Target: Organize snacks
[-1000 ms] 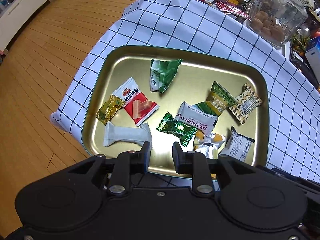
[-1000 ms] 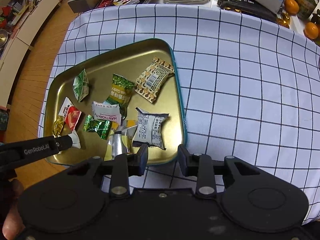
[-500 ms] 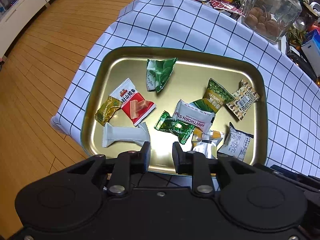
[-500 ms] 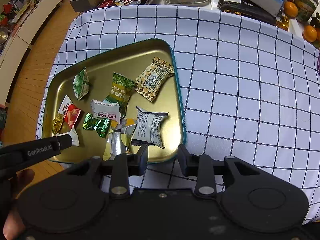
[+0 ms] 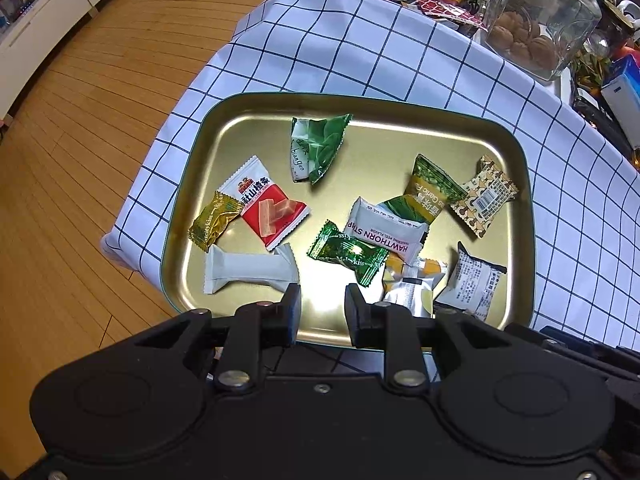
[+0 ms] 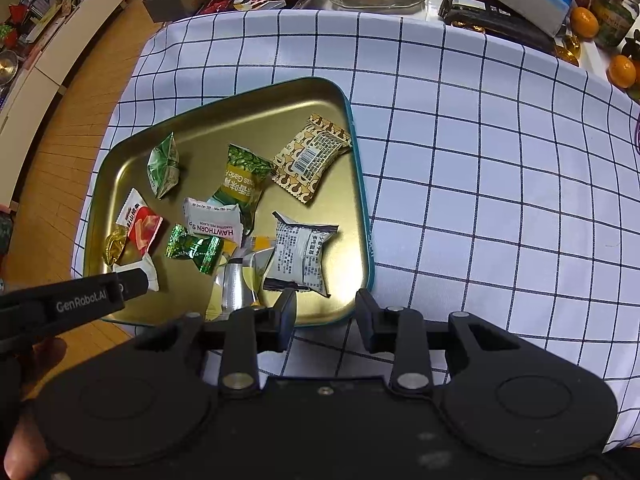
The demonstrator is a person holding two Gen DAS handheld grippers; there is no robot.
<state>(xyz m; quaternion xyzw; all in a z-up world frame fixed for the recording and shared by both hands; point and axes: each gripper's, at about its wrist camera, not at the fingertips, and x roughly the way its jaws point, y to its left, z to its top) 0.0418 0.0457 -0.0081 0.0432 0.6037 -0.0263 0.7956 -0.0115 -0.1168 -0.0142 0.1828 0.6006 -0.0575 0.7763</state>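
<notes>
Left hand-held gripper: pointed steeply downward, black body filling the lower part of its own view. Its two fingers stand parallel with a clear gap between them — nothing sits in that gap, and the pads press on nothing. From the right wrist view the same unit enters from the left edge as a long black bar, with part of the person's hand visible beneath it at the lower left corner.

Right hand-held gripper: likewise angled steeply downward. Fingers parted, a somewhat wider gap than the left — empty, no contact with anything.
</notes>
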